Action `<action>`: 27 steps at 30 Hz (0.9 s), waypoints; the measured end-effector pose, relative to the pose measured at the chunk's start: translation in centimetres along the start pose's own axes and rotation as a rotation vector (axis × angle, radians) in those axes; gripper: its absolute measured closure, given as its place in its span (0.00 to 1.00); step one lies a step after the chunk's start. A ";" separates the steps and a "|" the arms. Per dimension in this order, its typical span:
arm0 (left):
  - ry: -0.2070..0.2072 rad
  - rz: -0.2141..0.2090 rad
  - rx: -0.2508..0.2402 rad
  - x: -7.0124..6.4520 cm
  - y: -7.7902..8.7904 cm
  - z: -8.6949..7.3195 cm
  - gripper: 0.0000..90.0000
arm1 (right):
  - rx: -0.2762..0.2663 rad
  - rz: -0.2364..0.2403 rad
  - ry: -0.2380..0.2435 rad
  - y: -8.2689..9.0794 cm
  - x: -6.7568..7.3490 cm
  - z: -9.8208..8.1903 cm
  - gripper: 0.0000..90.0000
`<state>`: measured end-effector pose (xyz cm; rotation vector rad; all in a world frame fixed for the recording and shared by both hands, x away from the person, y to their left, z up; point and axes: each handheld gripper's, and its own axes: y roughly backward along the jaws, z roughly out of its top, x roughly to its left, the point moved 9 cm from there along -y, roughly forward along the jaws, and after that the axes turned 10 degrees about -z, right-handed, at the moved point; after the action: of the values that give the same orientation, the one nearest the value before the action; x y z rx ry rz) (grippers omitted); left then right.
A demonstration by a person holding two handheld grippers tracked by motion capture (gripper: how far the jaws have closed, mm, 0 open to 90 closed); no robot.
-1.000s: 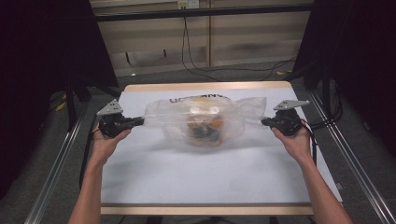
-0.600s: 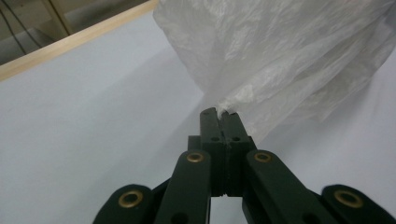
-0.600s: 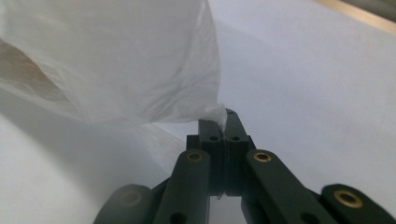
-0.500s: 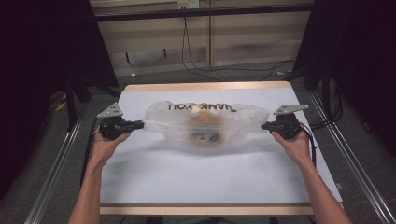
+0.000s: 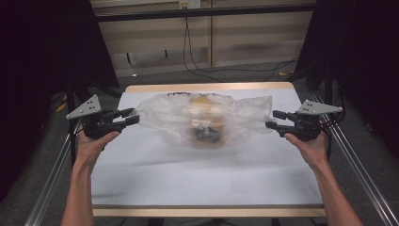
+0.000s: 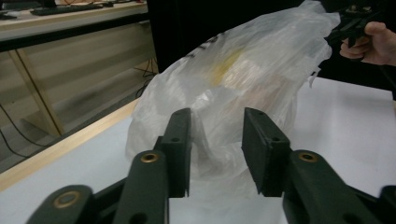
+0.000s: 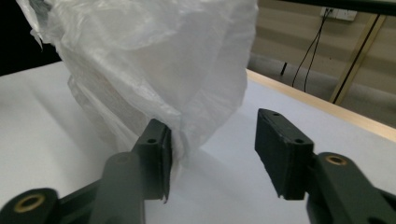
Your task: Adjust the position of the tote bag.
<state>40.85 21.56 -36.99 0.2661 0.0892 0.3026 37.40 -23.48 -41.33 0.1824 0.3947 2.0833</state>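
Observation:
A clear plastic bag with black lettering stands on the white table sheet, blurred by motion. Yellow and dark things show dimly through it. My left gripper is at the bag's left end; its jaws have just been opening and stand apart. In the left gripper view the bag bulges just beyond the left gripper, not pinched. My right gripper is at the bag's right end, its jaws also just opening. In the right gripper view a fold of the bag brushes one pad of the right gripper, unpressed.
The sheet covers a wooden table with a bare wood edge at the back. Metal rails run along both sides. Cables trail on the floor behind. The near half of the sheet holds nothing.
Both grippers held the bag stretched between them by its ends; now both have opened and let go, rising and drawing slightly outward. The bag has slumped onto the table.

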 end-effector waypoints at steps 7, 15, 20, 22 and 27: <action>0.010 0.013 -0.069 -0.1 1.2 1.3 0.51 | -0.064 0.026 0.001 1.4 1.2 1.9 0.35; -0.017 0.053 -0.103 -0.6 1.0 3.1 0.45 | -0.139 0.018 0.009 2.5 1.9 5.0 0.28; -0.051 0.057 -0.094 -0.9 -0.5 4.3 0.43 | -0.161 0.038 0.043 2.0 2.7 7.8 0.28; -0.047 0.053 -0.088 -0.9 -1.6 4.6 0.41 | -0.142 0.048 0.073 0.7 3.5 8.8 0.28; -0.070 0.016 0.007 -1.3 -4.7 4.1 0.41 | -0.095 0.085 0.096 -1.1 4.7 8.3 0.28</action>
<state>41.48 15.87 -34.22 0.2845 0.0193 0.3086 38.25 -17.21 -34.09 0.0435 0.3498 2.1951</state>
